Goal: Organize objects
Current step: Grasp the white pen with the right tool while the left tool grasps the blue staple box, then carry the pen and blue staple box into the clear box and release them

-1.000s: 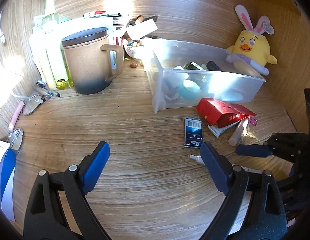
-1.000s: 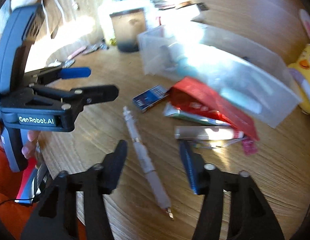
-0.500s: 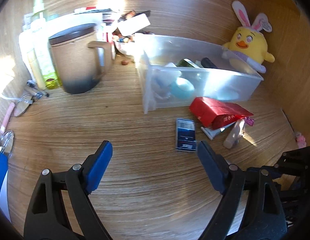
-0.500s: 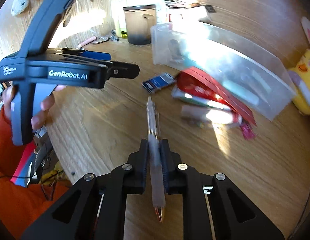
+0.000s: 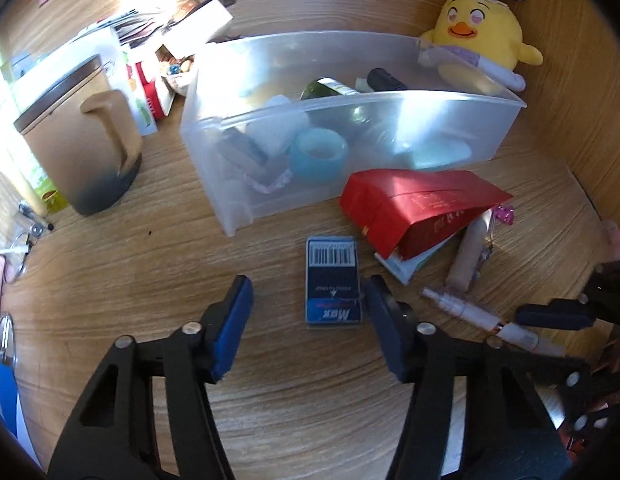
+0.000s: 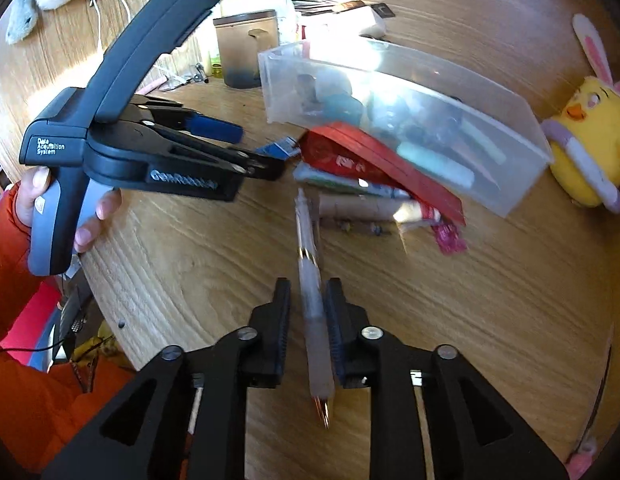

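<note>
Two black hand-held grippers work over a wooden desk strewn with clutter. Far across it stands a clear plastic bin holding small items, with a tan lidded mug to its left and a yellow plush chick with rabbit ears to its right. A red carton leans near the bin's front wall. The left gripper, its jaws half spread and just closing, straddles a small dark blue box with a barcode lying flat on the desk; the blue pads stand clear of its sides. The right gripper, its jaws just eased slightly apart, holds a translucent white pen lengthwise between its pads, tip toward the camera; whether the pads still press on the pen cannot be told. A hand in an orange sleeve grips the left tool.
</note>
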`<state>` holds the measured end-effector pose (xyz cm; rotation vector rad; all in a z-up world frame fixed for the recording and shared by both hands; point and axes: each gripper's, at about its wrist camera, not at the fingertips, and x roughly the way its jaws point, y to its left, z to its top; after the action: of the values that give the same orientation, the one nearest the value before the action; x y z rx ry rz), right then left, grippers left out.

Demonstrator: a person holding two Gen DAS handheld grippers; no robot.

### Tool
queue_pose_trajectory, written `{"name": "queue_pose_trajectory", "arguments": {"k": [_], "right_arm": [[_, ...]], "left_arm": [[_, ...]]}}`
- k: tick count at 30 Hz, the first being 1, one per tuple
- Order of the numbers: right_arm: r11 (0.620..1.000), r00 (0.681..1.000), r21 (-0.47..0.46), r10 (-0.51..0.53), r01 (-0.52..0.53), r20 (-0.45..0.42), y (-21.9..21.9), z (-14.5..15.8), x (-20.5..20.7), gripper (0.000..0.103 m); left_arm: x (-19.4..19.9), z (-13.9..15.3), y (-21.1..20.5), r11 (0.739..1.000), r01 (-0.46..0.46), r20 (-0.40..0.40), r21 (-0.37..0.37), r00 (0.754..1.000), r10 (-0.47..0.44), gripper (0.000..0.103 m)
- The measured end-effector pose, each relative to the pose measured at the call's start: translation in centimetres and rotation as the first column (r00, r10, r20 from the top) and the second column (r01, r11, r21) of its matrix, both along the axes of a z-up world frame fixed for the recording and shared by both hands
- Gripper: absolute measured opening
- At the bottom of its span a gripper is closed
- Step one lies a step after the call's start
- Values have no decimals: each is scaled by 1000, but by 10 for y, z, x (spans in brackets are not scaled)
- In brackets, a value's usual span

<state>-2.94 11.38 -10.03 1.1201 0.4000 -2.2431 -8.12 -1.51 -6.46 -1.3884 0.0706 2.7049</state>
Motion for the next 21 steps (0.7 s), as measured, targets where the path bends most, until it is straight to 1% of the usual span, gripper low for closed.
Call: {"name": "queue_pose_trajectory", "arguments": {"k": [2, 3, 6, 7, 9, 11, 12, 15, 18, 21], "right_arm": [[1000, 1000, 7, 7, -7, -2, -7, 0, -6, 23], [1000, 1000, 11, 8, -8, 2, -10, -1, -10, 23], [999, 999, 36, -30, 31, -30, -18, -4, -19, 23], [999, 999, 32, -35, 36, -36, -19, -4, -21, 23], [999, 999, 13, -37, 37, -18, -18, -4, -24, 21], [999, 999, -8, -37, 37, -11, -17, -4, -25, 15], [999, 999, -10, -38, 38, -12, -16, -4, -25, 13], [999, 1000, -46, -28, 28, 9, -14, -2, -22, 13], [997, 1000, -71, -28, 28, 1, -12, 2, -16, 13], [993, 999, -110, -35, 35, -5, -7, 11, -13, 13]], "left_arm": [[-1, 0, 2, 1000, 16, -8, -2, 1000, -16, 49], [-1, 0, 2, 1000, 25, -14, -3, 1000, -25, 43], [1, 1, 4, 999, 44, -23, -5, 999, -44, 29], [2, 1, 4, 999, 42, -25, -6, 999, -42, 28], [6, 0, 1, 999, 39, -28, -4, 999, -39, 27], [9, 0, 1, 999, 33, -31, -3, 999, -33, 27], [11, 1, 0, 1000, 30, -30, 3, 999, -30, 27], [19, 3, -4, 1000, 9, -40, 23, 999, -8, 27], [27, 8, -7, 999, -4, -56, 54, 998, 7, 27], [37, 20, -9, 998, -42, -114, 42, 992, 46, 27]]}}
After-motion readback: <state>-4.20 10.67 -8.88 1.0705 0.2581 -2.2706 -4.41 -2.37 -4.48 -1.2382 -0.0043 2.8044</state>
